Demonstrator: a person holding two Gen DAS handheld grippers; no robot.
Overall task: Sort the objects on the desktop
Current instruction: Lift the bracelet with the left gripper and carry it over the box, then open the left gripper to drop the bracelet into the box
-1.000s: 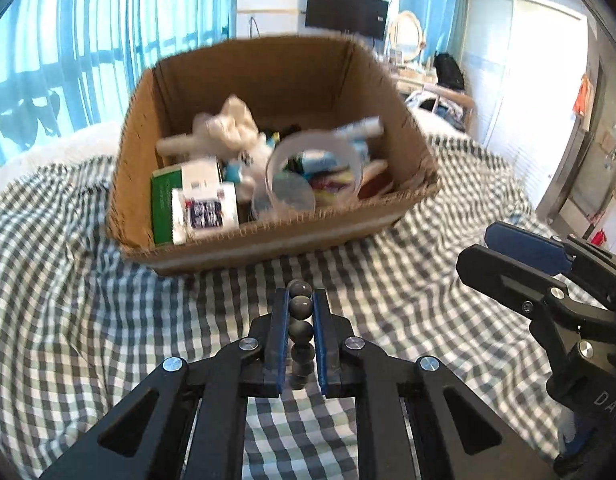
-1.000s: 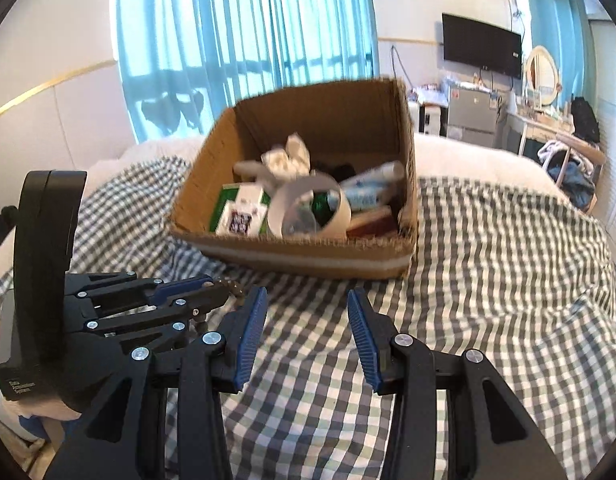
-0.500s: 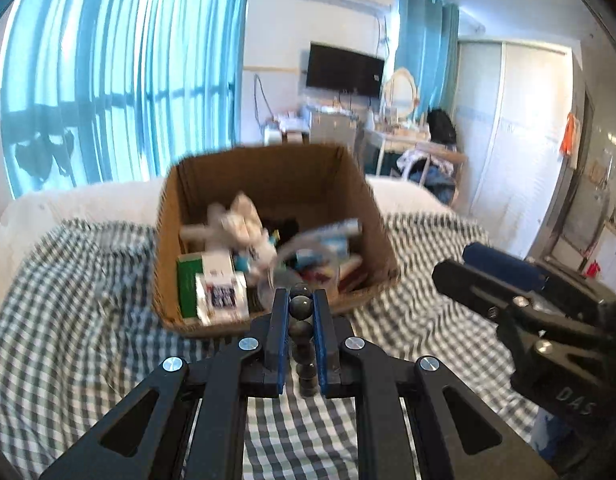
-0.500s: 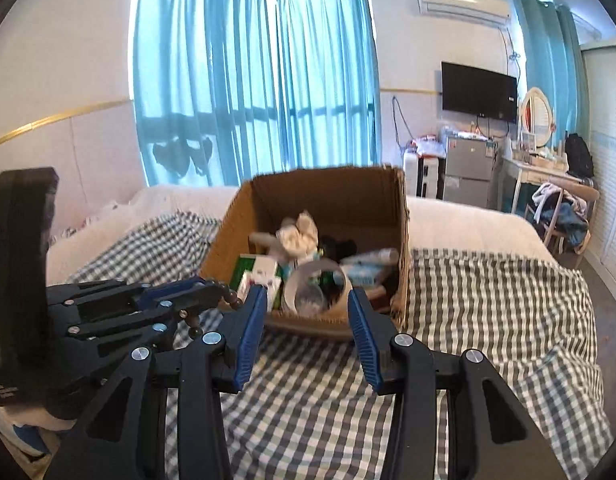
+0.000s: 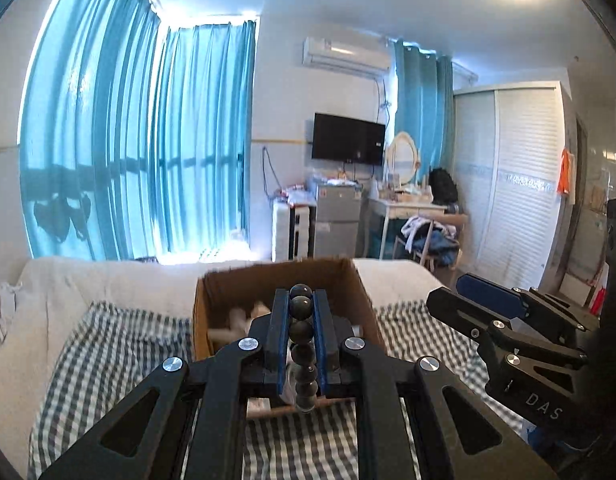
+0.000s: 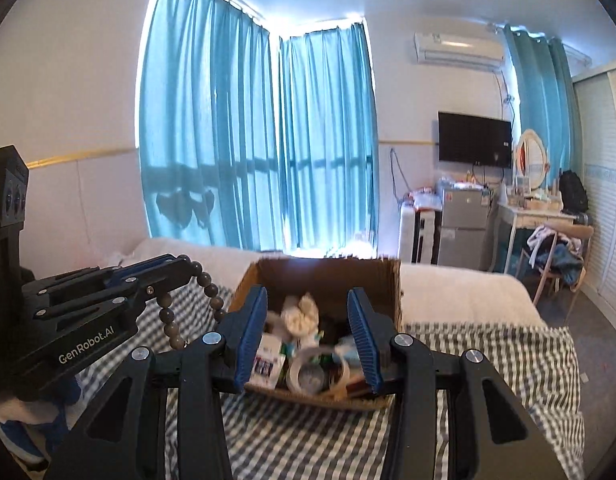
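My left gripper (image 5: 300, 304) is shut on a string of dark round beads (image 5: 301, 332), which hangs down between the blue pads. From the right wrist view the same bead bracelet (image 6: 207, 304) dangles from the left gripper (image 6: 175, 266) at the left. My right gripper (image 6: 308, 304) is open with nothing between its fingers; it also shows at the right of the left wrist view (image 5: 460, 292). A cardboard box (image 6: 328, 276) stands ahead on the checked cloth, holding a tape roll (image 6: 308, 372), white tissue (image 6: 303, 312) and small packets.
A checked cloth (image 6: 488, 360) covers the bed, with white bedding (image 5: 107, 280) behind. Blue curtains (image 6: 259, 140), a wall TV (image 6: 474, 142), a small fridge (image 6: 464, 224) and a dressing table with a chair (image 6: 548, 236) stand at the far side of the room.
Both grippers have lifted and tilted upward, so the box sits lower and smaller in view and more of the room shows. The left stays shut on the beads.
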